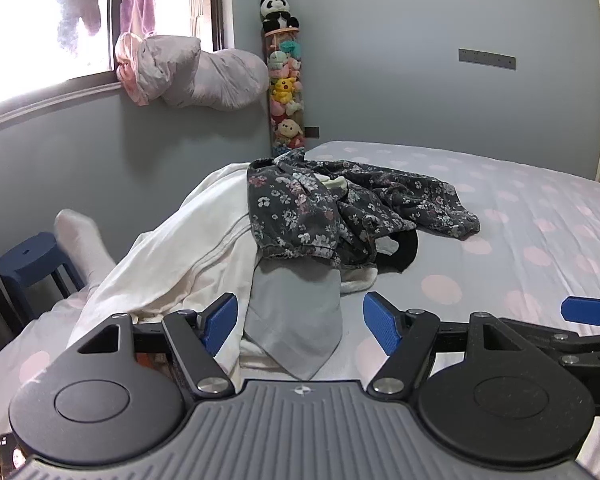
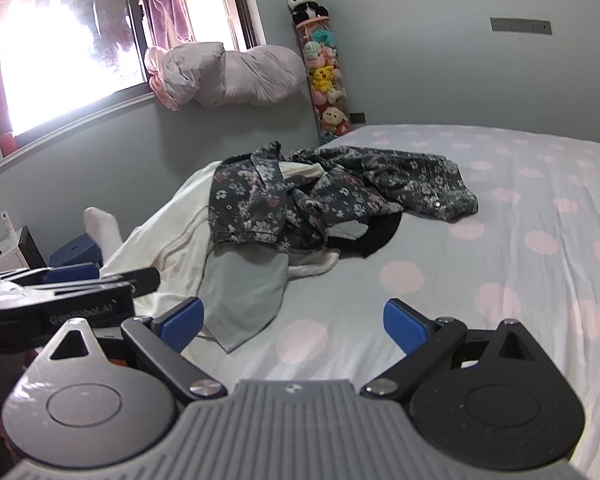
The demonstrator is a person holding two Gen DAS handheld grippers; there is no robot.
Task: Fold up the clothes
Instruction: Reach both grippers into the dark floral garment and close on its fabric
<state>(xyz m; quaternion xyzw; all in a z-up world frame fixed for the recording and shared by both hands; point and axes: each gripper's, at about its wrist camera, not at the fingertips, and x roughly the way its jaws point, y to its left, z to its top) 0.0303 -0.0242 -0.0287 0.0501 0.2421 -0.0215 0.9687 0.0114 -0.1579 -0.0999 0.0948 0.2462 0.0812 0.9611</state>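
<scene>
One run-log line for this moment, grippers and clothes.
left gripper: open, empty | right gripper: open, empty | dark floral garment atop crumpled pile | grey cloth nearest | nothing folded

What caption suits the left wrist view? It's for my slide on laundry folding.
Open left gripper nears a grey garment beneath a floral garment on the polka-dot bed.

One bed (image 1: 520,208), five garments (image 1: 300,216), two tongs (image 1: 300,320).

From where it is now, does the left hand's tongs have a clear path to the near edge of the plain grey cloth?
Probably yes. The left tongs stand open with the plain grey cloth straight ahead between the fingers, its near corner uncovered. The dark floral garment only overlaps its far end.
</scene>
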